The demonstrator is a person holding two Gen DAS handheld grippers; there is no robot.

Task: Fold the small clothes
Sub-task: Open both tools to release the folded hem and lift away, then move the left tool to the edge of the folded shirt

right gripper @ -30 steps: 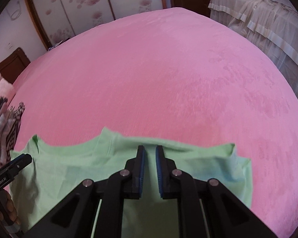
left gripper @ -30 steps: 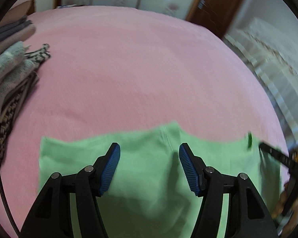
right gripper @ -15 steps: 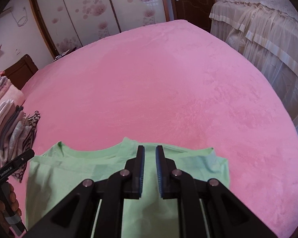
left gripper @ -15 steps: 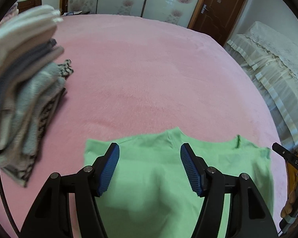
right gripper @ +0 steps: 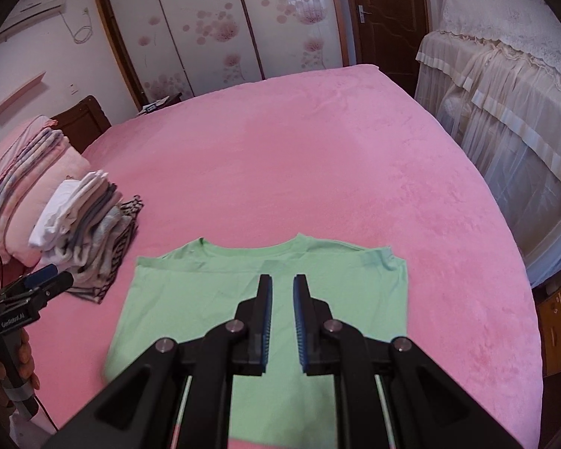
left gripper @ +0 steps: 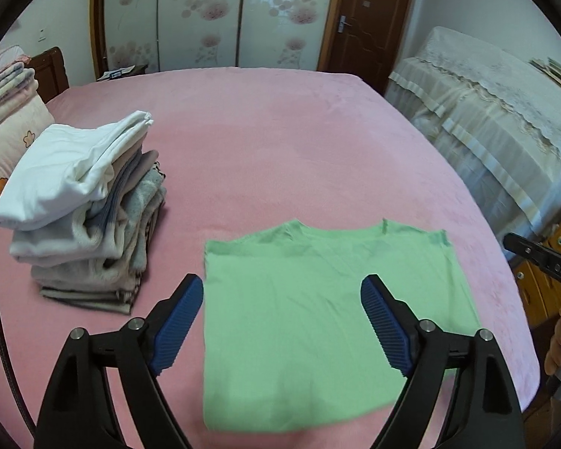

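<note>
**Green shirt flat on the pink bed**

While the left gripper (left gripper: pixel 282 323) hangs wide open and empty, the green shirt (left gripper: pixel 318 318) lies flat beside the folded pile (left gripper: pixel 89 209). From the right wrist, the right gripper (right gripper: pixel 282 321) stands narrowly parted, seemingly holding nothing, above the bed (right gripper: pixel 318 157).

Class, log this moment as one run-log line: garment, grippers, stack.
green T-shirt: flat on pink bedspread, sleeves folded in | left gripper: open, empty | right gripper: narrow gap, empty | folded clothes stack: left of shirt
</note>
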